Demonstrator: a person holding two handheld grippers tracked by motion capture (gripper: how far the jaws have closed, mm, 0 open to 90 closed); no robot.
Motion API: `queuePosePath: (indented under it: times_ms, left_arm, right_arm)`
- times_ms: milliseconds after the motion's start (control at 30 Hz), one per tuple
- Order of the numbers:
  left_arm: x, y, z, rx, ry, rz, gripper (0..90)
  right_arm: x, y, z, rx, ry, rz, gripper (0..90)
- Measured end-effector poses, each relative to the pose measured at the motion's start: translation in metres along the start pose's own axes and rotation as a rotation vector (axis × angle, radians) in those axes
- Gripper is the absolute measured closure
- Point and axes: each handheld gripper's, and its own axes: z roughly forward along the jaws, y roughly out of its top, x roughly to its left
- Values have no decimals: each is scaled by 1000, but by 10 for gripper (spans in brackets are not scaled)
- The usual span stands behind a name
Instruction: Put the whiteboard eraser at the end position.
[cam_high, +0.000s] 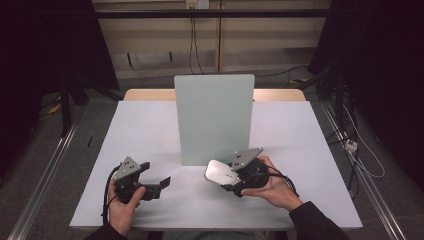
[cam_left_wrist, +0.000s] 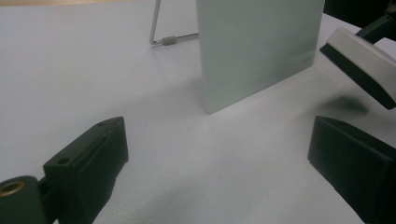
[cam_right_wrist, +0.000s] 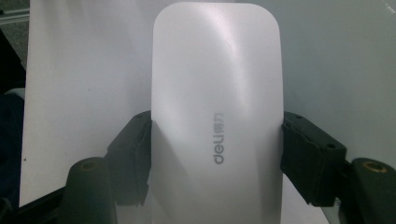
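A pale green-white board (cam_high: 214, 117) stands upright in the middle of the white table (cam_high: 145, 130). My right gripper (cam_high: 227, 177) is shut on a white eraser (cam_high: 219, 172) with a black underside, held tilted just above the table in front of the board's lower right corner. In the right gripper view the eraser (cam_right_wrist: 217, 107) bears a grey "deli" logo, and both pads of the right gripper (cam_right_wrist: 217, 135) press its long sides. My left gripper (cam_high: 154, 174) stays low at the front left, open and holding nothing. In the left gripper view the left gripper (cam_left_wrist: 217, 128) faces the board (cam_left_wrist: 257, 46) and the eraser (cam_left_wrist: 362, 65).
A thin wire leg (cam_left_wrist: 161, 39) props the board up from behind. The table's far wooden edge (cam_high: 150, 94) shows past the board. Dark curtains, cables and floor rails surround the table.
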Motion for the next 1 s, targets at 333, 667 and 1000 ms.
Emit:
queuePosePath:
  times_ms: [333, 667, 1000]
  left_arm:
    - [0, 0, 0, 3, -1, -1, 49]
    - [0, 0, 0, 6, -2, 0, 49]
    - [1, 0, 0, 6, -3, -2, 49]
  right_arm:
    - [4, 1, 14, 23, 27, -25, 317]
    - [2, -1, 25, 23, 36, -7, 316]
    - [3, -1, 31, 27, 47, -14, 316]
